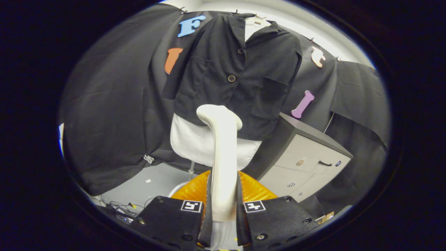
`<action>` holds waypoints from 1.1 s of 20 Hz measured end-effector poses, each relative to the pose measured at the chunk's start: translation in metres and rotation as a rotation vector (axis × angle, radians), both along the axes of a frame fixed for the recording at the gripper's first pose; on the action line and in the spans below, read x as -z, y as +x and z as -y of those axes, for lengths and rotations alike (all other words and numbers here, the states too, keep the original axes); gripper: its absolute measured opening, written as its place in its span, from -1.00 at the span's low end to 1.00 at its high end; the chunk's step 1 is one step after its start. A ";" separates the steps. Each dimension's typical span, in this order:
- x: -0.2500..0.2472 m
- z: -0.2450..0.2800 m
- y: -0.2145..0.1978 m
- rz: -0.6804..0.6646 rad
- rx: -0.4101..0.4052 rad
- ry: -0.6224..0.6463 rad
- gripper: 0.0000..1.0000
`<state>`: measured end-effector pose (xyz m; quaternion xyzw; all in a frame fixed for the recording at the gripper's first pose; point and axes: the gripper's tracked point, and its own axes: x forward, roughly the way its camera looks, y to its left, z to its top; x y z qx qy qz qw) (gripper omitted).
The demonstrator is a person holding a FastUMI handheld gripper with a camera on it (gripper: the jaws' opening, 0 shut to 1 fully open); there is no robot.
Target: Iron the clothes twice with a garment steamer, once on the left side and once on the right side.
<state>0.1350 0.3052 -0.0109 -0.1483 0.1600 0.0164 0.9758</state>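
No readable words, brands or numbers. One square black-and-white coded marker (191,205) sits on top of the left finger, a second square marker (254,206) on the right finger. Small blue badge (337,163) on the cabinet drawer (306,158) beyond the fingers: too small to read.

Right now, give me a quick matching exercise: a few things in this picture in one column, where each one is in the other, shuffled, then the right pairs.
Things:
1. garment steamer
2. black shirt
3. grey cabinet
4. tongs

Places:
A. hanging on the white mannequin, beyond the steamer's head
B. closed on the steamer's handle
C. beside the mannequin, drawers shut
D. upright between the two fingers, head near the shirt's hem

Pairs: 1-D, 2-A, 3-C, 4-B
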 end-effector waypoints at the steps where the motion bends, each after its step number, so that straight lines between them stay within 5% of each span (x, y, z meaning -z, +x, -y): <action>1: -0.001 0.002 -0.004 -0.005 0.002 0.006 -0.39; 8: -0.001 0.039 -0.031 -0.038 0.033 0.054 -0.39; 15: -0.002 0.125 -0.070 -0.073 0.112 0.083 -0.39; 22: -0.003 0.224 -0.136 -0.108 0.107 0.143 -0.39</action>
